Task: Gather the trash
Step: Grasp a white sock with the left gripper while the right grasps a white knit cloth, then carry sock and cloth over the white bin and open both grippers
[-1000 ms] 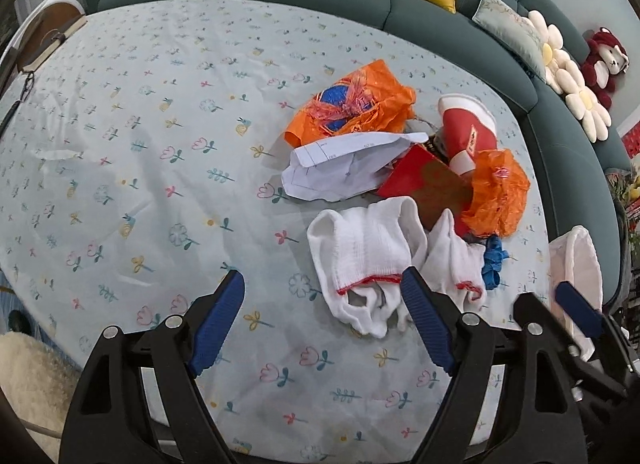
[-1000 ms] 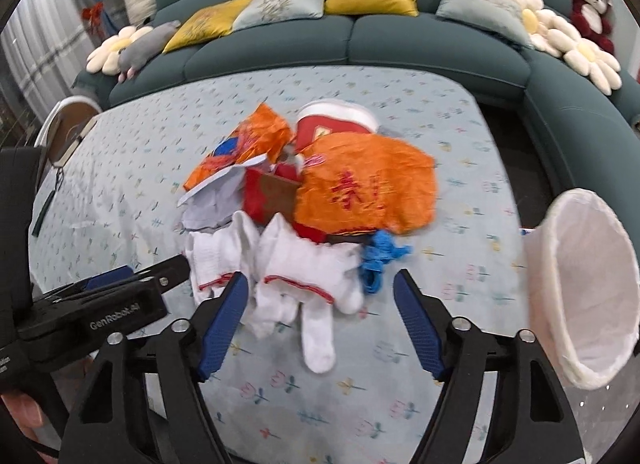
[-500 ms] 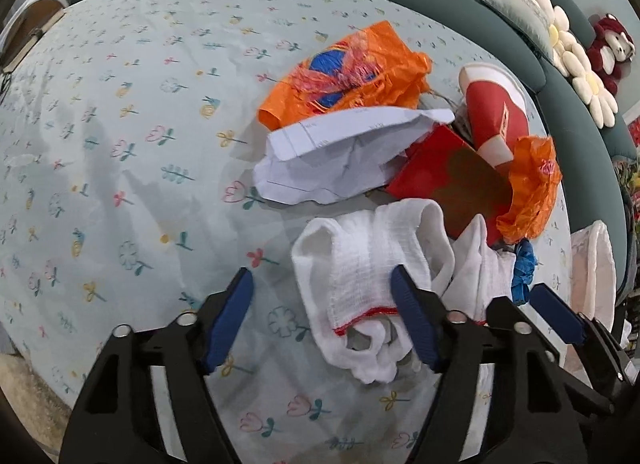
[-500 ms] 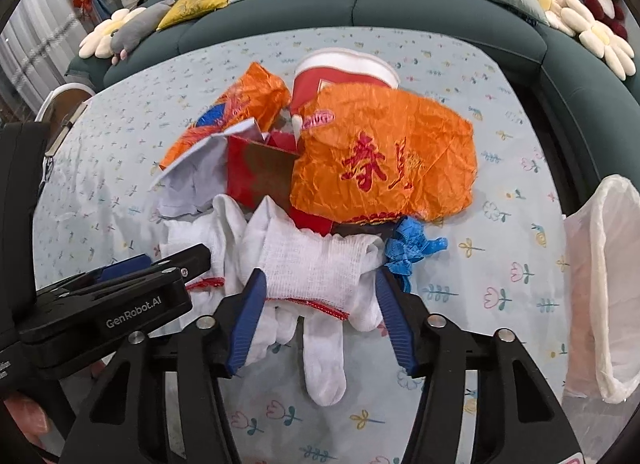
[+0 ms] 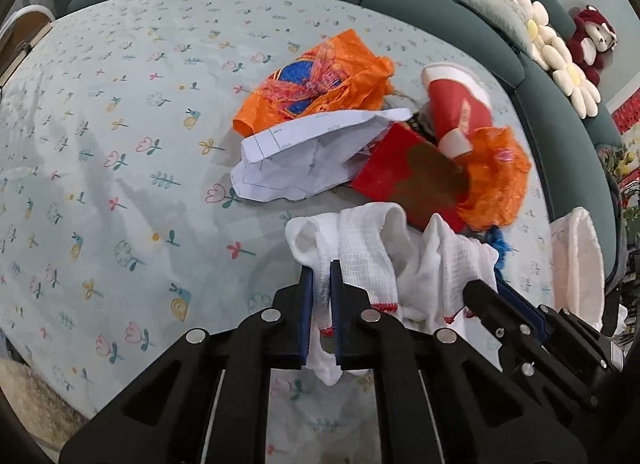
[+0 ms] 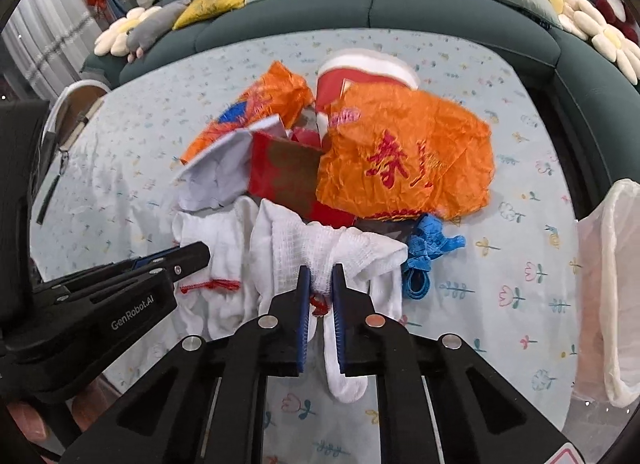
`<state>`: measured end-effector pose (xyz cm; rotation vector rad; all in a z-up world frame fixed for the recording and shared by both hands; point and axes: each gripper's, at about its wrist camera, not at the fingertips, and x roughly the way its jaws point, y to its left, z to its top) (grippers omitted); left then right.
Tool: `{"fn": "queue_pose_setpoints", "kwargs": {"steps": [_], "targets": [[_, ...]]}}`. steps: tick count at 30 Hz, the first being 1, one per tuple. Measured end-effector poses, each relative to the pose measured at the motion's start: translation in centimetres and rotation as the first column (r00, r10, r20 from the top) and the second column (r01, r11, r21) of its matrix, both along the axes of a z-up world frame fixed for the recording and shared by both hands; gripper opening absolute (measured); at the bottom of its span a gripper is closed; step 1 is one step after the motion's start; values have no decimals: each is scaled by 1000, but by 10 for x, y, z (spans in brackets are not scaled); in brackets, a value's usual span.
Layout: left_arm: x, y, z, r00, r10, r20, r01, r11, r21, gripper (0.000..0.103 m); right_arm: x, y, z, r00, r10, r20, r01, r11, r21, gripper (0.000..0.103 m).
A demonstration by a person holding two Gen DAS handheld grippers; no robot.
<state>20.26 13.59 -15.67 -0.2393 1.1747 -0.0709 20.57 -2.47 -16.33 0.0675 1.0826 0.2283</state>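
Observation:
Two white cotton gloves with red cuffs lie side by side at the near edge of a trash pile on the flowered tablecloth (image 5: 120, 183). My left gripper (image 5: 322, 284) is closing, and its blue pads pinch the left glove (image 5: 360, 240) near the cuff. My right gripper (image 6: 320, 284) is closing too, its pads squeezing the bunched right glove (image 6: 320, 244). Each gripper also shows in the other's view: the right gripper (image 5: 500, 292) and the left gripper (image 6: 192, 256).
Behind the gloves lie an orange bag (image 6: 404, 159), an orange and blue wrapper (image 5: 316, 87), crumpled white paper (image 5: 308, 155), a red box (image 5: 408, 171), a red cup (image 5: 456, 103) and a blue strip (image 6: 428, 248). A white-lined bin (image 6: 604, 284) stands right. A green sofa (image 6: 360, 11) curves behind.
Both grippers came down onto the gloves and went from wide open to closed, the left on the left glove, the right on the right glove. The gloves bunched up between the pads.

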Motion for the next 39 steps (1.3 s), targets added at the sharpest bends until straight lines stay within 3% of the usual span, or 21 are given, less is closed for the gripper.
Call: {"fn": "queue_pose_setpoints", "kwargs": {"steps": [10, 17, 28, 39], "targets": [[-27, -25, 59, 993, -46, 110, 50, 998, -31, 7, -33, -33, 57, 990, -70, 126, 66, 997, 34, 10], [-46, -62, 107, 970, -126, 205, 139, 989, -49, 7, -60, -73, 99, 966, -139, 217, 131, 990, 53, 10], [-67, -154, 156, 911, -282, 302, 302, 953, -20, 7, -99, -154, 141, 905, -275, 325, 265, 961, 76, 10], [-74, -247, 172, 840, -430, 332, 450, 893, 19, 8, -126, -247, 147, 834, -421, 356, 423, 903, 77, 10]]}}
